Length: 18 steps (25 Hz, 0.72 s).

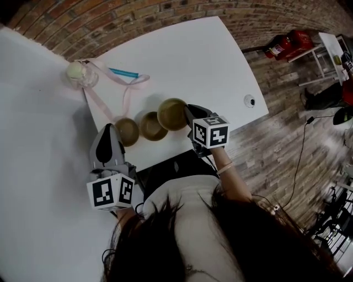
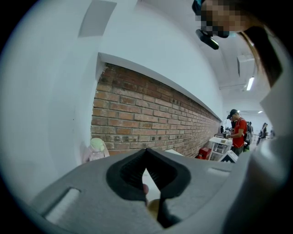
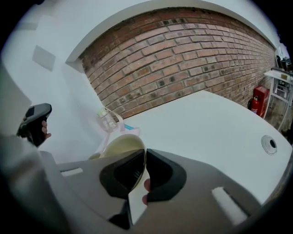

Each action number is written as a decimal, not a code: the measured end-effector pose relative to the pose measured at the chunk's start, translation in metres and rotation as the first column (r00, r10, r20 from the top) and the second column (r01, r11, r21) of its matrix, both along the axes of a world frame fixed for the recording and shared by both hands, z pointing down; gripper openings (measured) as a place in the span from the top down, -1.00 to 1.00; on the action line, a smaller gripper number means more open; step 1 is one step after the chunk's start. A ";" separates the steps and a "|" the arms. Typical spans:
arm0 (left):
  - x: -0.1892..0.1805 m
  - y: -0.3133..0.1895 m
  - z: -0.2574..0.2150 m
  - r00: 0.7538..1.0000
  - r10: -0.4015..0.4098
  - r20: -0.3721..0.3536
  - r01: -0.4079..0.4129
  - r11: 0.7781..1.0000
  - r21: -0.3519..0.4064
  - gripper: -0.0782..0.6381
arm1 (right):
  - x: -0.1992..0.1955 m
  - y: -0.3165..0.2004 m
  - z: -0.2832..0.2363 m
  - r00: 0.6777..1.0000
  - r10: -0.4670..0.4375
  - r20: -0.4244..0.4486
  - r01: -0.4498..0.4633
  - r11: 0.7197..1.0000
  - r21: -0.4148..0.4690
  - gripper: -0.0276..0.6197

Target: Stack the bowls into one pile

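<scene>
R gripper (image 3: 144, 157) is pinching the near rim of the right bowl (image 1: 172, 114), one jaw inside and one outside. The bowl is looking tipped, prob. clear of the table (image 1: 220, 66), can't confirm. L gripper (image 1: 108, 132) is hovering w/ jaws pressed together at the tips, nothing between them, just beside the left bowl (image 1: 127, 131). Mid bowl (image 1: 151, 125) is sitting between the other two. All 3 are lining up near the front edge, close together.

Bowls are looking light, stiff and smooth; material unclear. The thin rim is giving little to bite on, so a bowl is likely pivoting in a shallow pinch; a deeper hold on the rim wall is looking safer. Sizes are looking similar, so nesting is prob. needing a level drop.

Table is white and slick, so nudged bowls are prob. sliding. Jar (image 1: 77, 74) w/ pink strap is sitting at the far-left corner, well apart. Brick wall (image 1: 165, 11) is running behind, wood floor (image 1: 276, 143) showing to the right.
</scene>
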State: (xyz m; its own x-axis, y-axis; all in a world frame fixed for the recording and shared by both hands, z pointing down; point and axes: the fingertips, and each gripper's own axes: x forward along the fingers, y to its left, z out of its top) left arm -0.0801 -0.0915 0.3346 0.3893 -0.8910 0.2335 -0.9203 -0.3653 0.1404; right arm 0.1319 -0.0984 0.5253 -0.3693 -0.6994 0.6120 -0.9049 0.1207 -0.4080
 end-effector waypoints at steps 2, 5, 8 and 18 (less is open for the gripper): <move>-0.005 0.001 -0.001 1.000 -0.011 -0.001 0.011 1.000 0.003 0.78 | -0.006 -0.001 0.000 1.000 -0.013 0.003 0.013 1.000 0.001 0.85; -0.014 0.002 -0.001 1.000 -0.029 0.001 0.029 1.000 0.003 0.78 | -0.016 -0.004 -0.001 0.999 -0.034 0.007 0.034 0.999 0.002 0.85; -0.022 0.004 -0.002 0.999 -0.045 0.002 0.045 0.999 0.002 0.78 | -0.027 -0.006 -0.002 0.999 -0.054 0.008 0.054 0.999 0.003 0.85; -0.047 0.007 -0.004 0.996 -0.087 0.001 0.087 0.996 0.012 0.78 | -0.060 -0.013 -0.005 0.993 -0.118 0.014 0.118 0.993 0.013 0.85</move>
State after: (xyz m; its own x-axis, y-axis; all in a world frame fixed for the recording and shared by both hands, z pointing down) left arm -0.1266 -0.0849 0.3303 0.3102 -0.9242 0.2229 -0.9487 -0.2859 0.1349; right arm 0.0721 -0.1111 0.5203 -0.4591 -0.6574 0.5975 -0.8777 0.2316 -0.4195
